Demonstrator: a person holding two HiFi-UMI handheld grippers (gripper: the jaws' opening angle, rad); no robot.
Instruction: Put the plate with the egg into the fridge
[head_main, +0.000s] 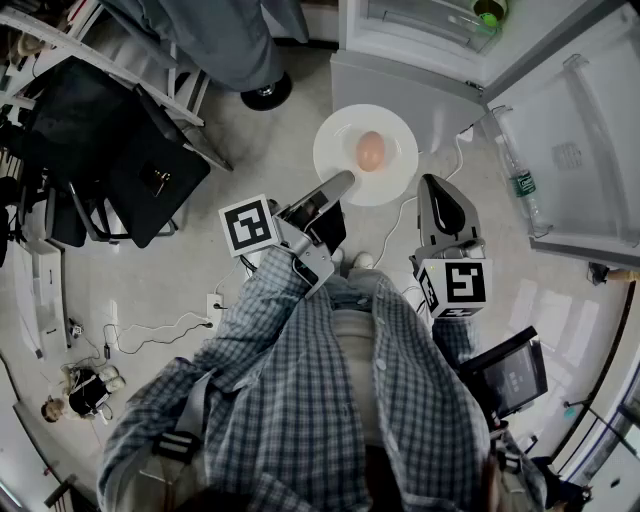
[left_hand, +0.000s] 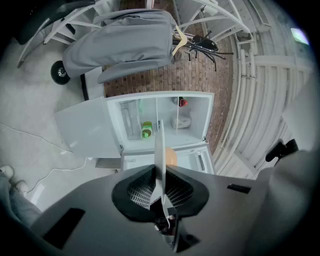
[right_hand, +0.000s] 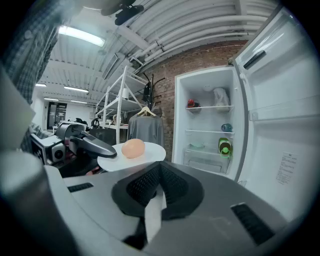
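A white plate (head_main: 340, 140) with a brown egg (head_main: 370, 150) on it hangs level above the floor, in front of the open fridge (head_main: 420, 75). My left gripper (head_main: 343, 184) is shut on the plate's near rim. The left gripper view shows the plate (left_hand: 160, 145) edge-on between the jaws of the left gripper (left_hand: 160, 172), the egg (left_hand: 171, 156) just behind it. To the right of the plate my right gripper (head_main: 437, 190) is shut with nothing in it. The right gripper view has that gripper (right_hand: 159, 172) low down, with the plate (right_hand: 150, 153) and egg (right_hand: 133, 148) to its left.
The fridge door (head_main: 570, 130) swings out to the right and holds a water bottle (head_main: 521, 185). On a fridge shelf stands a green bottle (right_hand: 224, 147). A black chair (head_main: 130, 160) is at the left, a grey jacket (left_hand: 125, 42) hangs on a rack, and cables (head_main: 160, 330) lie on the floor.
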